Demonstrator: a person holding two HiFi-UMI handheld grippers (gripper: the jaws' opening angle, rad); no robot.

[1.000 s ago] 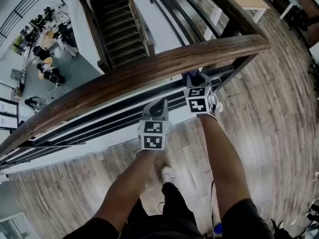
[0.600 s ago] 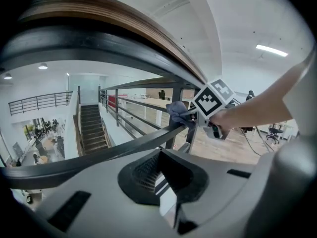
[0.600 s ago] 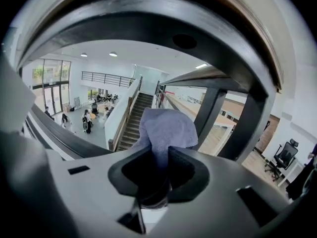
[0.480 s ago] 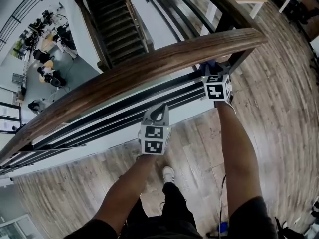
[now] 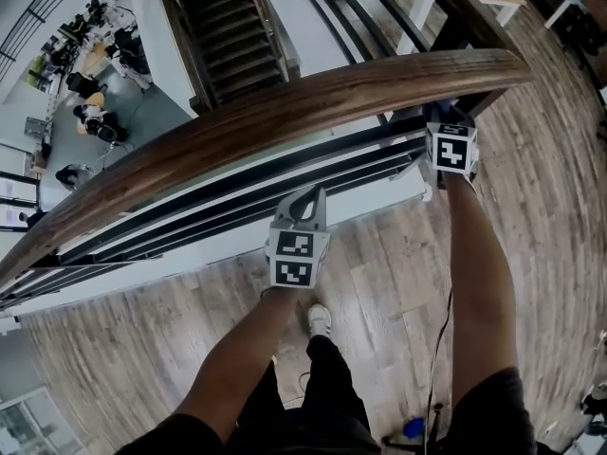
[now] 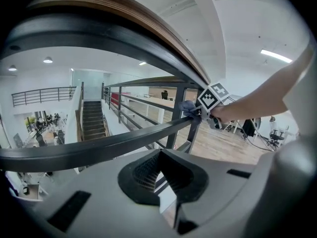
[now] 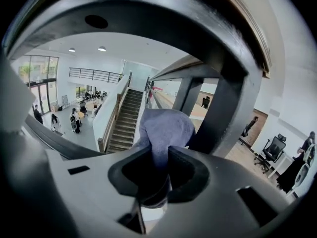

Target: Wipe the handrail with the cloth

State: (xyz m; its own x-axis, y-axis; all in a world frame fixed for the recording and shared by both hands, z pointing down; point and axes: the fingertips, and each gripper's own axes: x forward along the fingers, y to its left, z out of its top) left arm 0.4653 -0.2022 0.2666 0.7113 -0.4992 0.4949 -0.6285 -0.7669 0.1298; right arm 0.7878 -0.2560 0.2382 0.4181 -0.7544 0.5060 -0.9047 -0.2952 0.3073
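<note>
Right gripper view: the right gripper [image 7: 156,180] has its jaws pinched on a blue-grey cloth [image 7: 163,130]. The cloth is bunched up beside the dark post [image 7: 223,108], just under the wooden handrail [image 5: 285,121] near its end. The left gripper [image 6: 167,195] hangs lower by the black bars [image 5: 237,207], jaws pressed together on nothing.

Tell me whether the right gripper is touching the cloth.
Touching. The right gripper view shows the right gripper shut on the cloth, pinched between its jaws.
</note>
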